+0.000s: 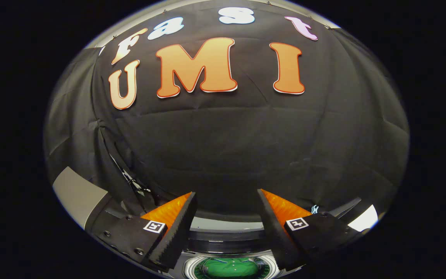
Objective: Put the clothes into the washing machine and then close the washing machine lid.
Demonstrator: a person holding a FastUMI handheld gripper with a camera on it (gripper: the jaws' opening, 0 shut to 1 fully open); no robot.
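My claw (227,197) hangs above the washer (229,248), its two fingers (176,226) spread wide apart with nothing between them. Each finger has a dark ribbed pad on its inner face, an orange panel on its outer face, and a small square black-and-white marker (154,226) near its base.

Taking the washer as my landmark: I see it low down, in the gap between the finger bases and nearer to me than the tips. Its top is a pale grey band with a dark strip below it, and below that is the round drum opening (230,268), ringed by a light rim. Inside the drum lies green cloth (229,267), the clothes of the task; it sits in the middle of the opening, well apart from both fingers. I can only see part of the opening, so I cannot tell how much cloth is in there. I cannot make out the lid clearly either; the drum mouth is uncovered where I see it.

To the left of the washer, beyond the left finger's base, a flat grey panel (76,195) stands tilted. To the right of the washer, beyond the right finger, there is a bright white patch (364,219) that I cannot identify. Behind the washer, past the fingertips, the black cloth wall (227,147) rises with creases across it.
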